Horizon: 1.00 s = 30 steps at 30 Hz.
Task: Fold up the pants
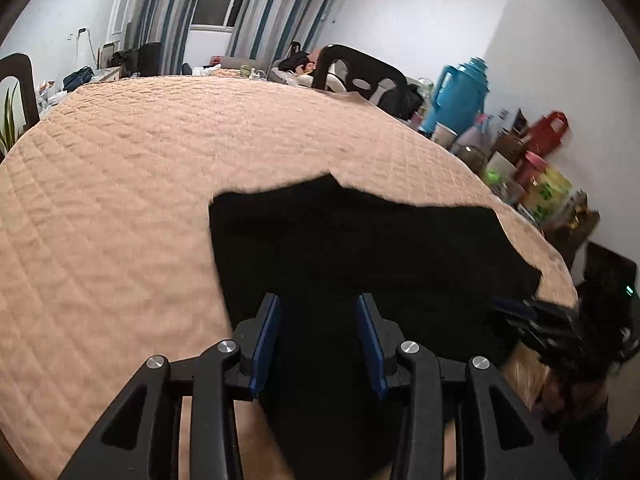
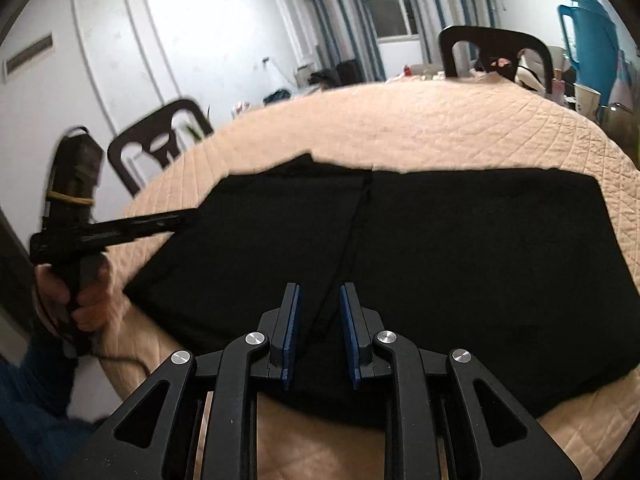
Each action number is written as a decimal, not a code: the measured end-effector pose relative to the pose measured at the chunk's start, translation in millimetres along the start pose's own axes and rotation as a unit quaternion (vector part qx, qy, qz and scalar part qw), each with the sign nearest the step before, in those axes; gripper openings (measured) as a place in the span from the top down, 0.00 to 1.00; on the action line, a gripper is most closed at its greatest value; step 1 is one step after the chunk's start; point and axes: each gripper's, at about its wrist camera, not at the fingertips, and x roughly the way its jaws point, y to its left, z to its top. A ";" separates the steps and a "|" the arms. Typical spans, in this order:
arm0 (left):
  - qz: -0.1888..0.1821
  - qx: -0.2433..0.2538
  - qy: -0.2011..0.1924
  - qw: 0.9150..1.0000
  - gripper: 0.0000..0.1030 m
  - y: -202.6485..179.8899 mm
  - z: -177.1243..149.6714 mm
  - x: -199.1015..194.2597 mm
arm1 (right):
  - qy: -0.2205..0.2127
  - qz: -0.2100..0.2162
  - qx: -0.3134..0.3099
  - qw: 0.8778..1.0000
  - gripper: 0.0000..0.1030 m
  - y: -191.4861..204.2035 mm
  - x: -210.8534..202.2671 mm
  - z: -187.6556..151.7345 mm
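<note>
While both tools hang over the near edge, the black soft-fabric pants lie flat on the round counter under a peach quilted cloth cover, filling the near half from about 9 to 3 o'clock in the right wrist view. A dark seam or fold line runs up the middle toward 12. At 9 o'clock in that view a bare hand with a blue sleeve grips the left gripper. Its blue-padded fingers are spread, nothing pinched; black cloth sits below the gap, and contact cannot be told. At 6 o'clock the right gripper also has its fingers apart, narrower, with the seam line passing between them but not clamped.

Handling guess: light, limp, non-fragile cloth. It will drape and sag, slide a bit on the quilting, and bunch if dragged. It is probably best taken at an edge or corner, one hem per tool, pinching both layers together near the border at 6 o'clock, then lifting evenly so the fold stays straight. A teal plastic thermos jug stands at 2 o'clock amid clutter, well apart from the pants.
</note>
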 end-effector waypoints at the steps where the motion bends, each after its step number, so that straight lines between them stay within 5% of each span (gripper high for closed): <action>1: 0.003 0.003 0.001 1.000 0.59 -0.2 -6.2 -2.2 | -0.004 -0.005 -0.011 1.000 0.80 1.0 -0.2 -2.8; 9: 0.032 0.025 -0.022 0.999 0.59 -5.4 -16.7 -12.8 | -0.011 -0.040 -0.014 0.999 0.80 -4.3 -10.8 -0.3; 15: 0.062 0.034 -0.032 0.997 0.57 -5.9 -26.0 -13.9 | -0.037 -0.063 0.025 0.997 0.80 -42.5 -33.0 -10.1; 18: 0.047 0.012 -0.035 0.998 0.56 2.1 -30.5 -16.3 | -0.057 -0.050 0.060 0.995 0.80 -62.0 -45.8 -10.0; 23: 0.053 0.014 -0.038 0.998 0.56 0.3 -31.9 -16.7 | -0.075 -0.140 0.090 0.983 0.76 -90.0 -64.7 -13.9; 26: 0.055 0.012 -0.037 0.998 0.56 0.3 -31.0 -17.1 | -0.102 -0.107 0.146 0.978 0.76 -111.9 -81.8 -21.7; 30: 0.069 0.014 -0.044 0.997 0.56 1.6 -24.7 -19.0 | -0.119 -0.179 0.164 0.963 0.76 -118.8 -102.5 -25.9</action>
